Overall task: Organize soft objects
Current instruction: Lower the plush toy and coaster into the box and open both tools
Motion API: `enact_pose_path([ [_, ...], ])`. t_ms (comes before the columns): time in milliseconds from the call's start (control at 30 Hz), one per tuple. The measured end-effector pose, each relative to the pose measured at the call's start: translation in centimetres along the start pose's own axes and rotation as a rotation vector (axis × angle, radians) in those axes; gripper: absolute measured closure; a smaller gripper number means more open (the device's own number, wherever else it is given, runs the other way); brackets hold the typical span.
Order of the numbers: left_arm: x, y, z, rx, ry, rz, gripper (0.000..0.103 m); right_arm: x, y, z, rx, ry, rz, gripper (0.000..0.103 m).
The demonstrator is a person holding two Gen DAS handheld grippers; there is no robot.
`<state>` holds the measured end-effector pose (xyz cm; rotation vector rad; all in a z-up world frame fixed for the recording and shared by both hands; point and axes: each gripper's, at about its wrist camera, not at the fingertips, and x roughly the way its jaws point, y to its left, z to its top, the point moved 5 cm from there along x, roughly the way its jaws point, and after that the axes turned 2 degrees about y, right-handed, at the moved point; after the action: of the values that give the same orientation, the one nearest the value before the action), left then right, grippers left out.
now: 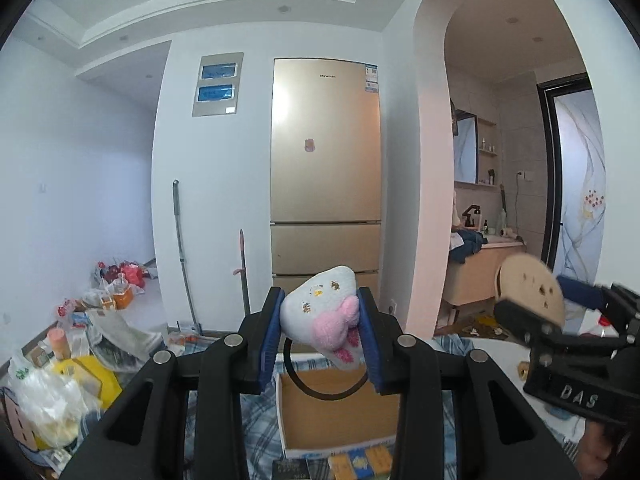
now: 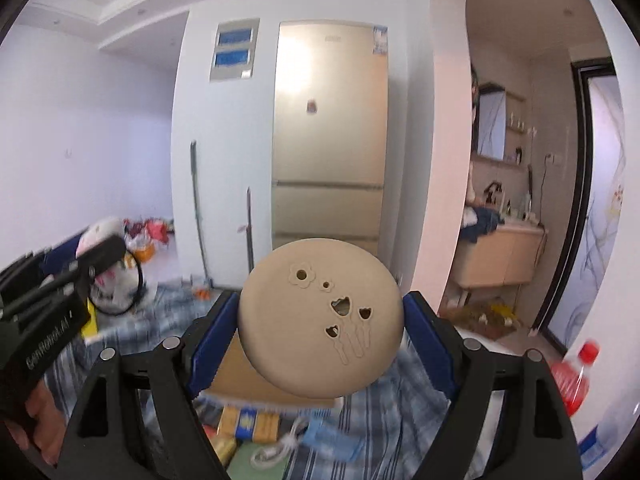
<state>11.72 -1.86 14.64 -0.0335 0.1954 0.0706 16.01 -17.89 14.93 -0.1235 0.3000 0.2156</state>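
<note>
Both of my grippers are raised in open air above the striped blue cloth (image 1: 256,424), facing the gold fridge (image 1: 326,168) and the white wall, so the room straight ahead is free. Below my left gripper (image 1: 320,336) sits an open cardboard box (image 1: 332,412), its white front rim nearest me and its brown floor bare where I can see it. To the left the floor is crowded with plastic bags (image 1: 44,396) and packets; a mop handle (image 1: 182,252) leans against the wall beside the fridge. To the right an arched opening leads to a washroom counter (image 1: 484,268). My left gripper's blue pads (image 1: 270,336) are drawn in narrow and squeeze a white plush toy (image 1: 320,308) with pink trim between them; a black loop hangs under it, over the box. My right gripper (image 2: 320,324) clamps a round beige cushion (image 2: 320,320) with flower and tulip cut-outs, its pads pressing both edges, held over the box's near edge (image 2: 276,396). The two grippers are near each other but apart, each showing at the side of the other's view. A red bottle (image 2: 572,380) stands on the table at my far right.
</note>
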Motion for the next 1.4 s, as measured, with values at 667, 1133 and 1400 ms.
enact_pose_path([
  [667, 10.8, 1.0, -2.8, -0.011, 0.206, 0.025, 0.065, 11.1, 0.0, -1.5, 0.010, 0.088, 0.015, 0.021],
  [1133, 19.4, 2.6, -10.7, 0.030, 0.527, 0.013, 0.065, 17.5, 2.7, -8.4, -0.056, 0.362, 0.101, 0.021],
  [1400, 22.9, 3.4, -16.2, -0.038, 0.723, 0.006, 0.065, 21.4, 2.7, -13.0, -0.052, 0.528, 0.099, 0.021],
])
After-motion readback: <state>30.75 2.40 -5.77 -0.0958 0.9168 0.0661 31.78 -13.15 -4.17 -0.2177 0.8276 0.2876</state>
